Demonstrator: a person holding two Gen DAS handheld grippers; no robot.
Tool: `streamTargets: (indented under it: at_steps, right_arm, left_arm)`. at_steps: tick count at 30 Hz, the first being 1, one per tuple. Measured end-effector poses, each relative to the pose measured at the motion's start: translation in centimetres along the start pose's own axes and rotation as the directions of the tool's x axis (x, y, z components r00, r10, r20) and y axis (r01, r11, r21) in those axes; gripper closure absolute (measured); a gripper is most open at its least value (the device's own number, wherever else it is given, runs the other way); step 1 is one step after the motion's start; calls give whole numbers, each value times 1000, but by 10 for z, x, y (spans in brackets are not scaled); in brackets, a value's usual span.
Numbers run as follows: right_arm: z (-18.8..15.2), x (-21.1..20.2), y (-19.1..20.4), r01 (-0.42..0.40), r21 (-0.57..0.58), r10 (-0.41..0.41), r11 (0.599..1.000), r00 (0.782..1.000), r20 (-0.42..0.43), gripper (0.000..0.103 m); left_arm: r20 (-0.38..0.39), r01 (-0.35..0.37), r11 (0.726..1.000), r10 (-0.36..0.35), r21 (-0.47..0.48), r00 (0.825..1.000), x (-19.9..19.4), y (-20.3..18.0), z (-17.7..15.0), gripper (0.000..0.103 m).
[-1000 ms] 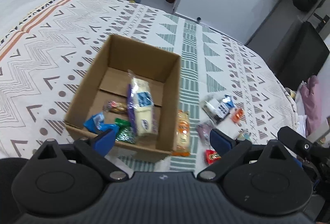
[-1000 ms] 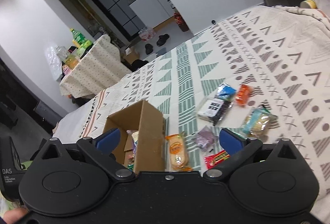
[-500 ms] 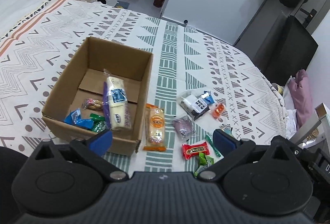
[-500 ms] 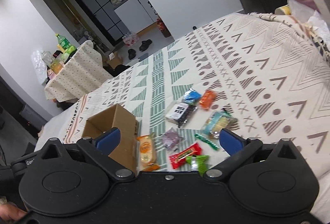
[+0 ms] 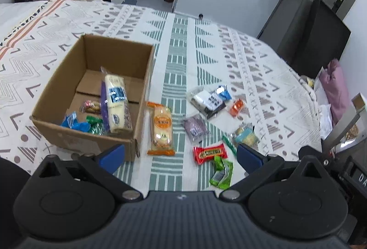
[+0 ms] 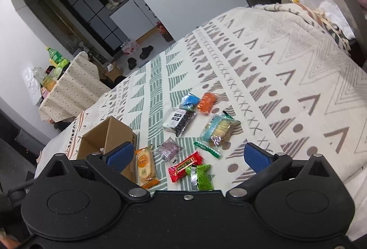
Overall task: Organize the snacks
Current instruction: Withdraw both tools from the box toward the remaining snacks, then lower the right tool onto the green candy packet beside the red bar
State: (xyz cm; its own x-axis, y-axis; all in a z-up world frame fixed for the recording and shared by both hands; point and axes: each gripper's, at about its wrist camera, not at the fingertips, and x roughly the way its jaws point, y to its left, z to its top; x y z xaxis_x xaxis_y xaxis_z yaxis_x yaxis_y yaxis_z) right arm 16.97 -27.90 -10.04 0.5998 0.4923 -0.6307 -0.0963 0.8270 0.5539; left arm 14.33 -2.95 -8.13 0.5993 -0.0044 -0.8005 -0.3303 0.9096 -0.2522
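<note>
Crinkly foil and plastic snack packets (image 5: 207, 109) lie scattered on the patterned woven bedspread (image 5: 240, 49), just beside an open cardboard box (image 5: 146, 79) holding a long cream-coloured pack (image 5: 117, 102) and small sweets. Left tool (image 5: 181, 154) and right tool (image 6: 188, 155) hover released, empty.

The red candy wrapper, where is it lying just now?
In the left wrist view the red candy wrapper lies on the patterned bedspread, right of the cardboard box, just above a green packet.
</note>
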Motion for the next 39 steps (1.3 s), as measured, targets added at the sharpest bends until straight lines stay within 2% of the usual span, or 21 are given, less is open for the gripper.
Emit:
streamTargets:
  at_steps: [8,13,15,19,21,24,33,39]
  right_arm:
    - [-7,23,-9,1,81,5,997,997,-76,1]
    - [-11,40,-14,8,120,9,993,990,-138,22]
    - [-13,47,-15,15,131,6,991,987,-158,26]
    - [-15,58,-15,22,132,3,991,983,-186,36]
    - [-16,64,-16,30,135,-2,990,979,-203,44]
    - [-18,73,-17,47,140,-15,989,974,-225,52]
    - [-22,99,-13,66,116,-31,991,959,-283,54]
    - [-25,114,-14,88,104,-51,991,947,-316,57]
  left_arm:
    - [-12,-1,1000,1,29,1000,20,-7,-10,0]
    - [-7,-6,1000,6,2,1000,34,-4,-11,3]
    - [-3,-9,1000,9,-3,1000,40,-3,-11,10]
    - [5,-14,1000,14,-19,1000,53,-3,-11,17]
    - [9,-27,999,27,-21,1000,60,-5,-11,25]
    - [23,-51,999,51,-21,998,68,-9,-11,36]
    - [35,-120,992,121,-30,992,97,-13,-14,50]
    - [39,-161,986,163,-46,986,112,-12,-18,54]
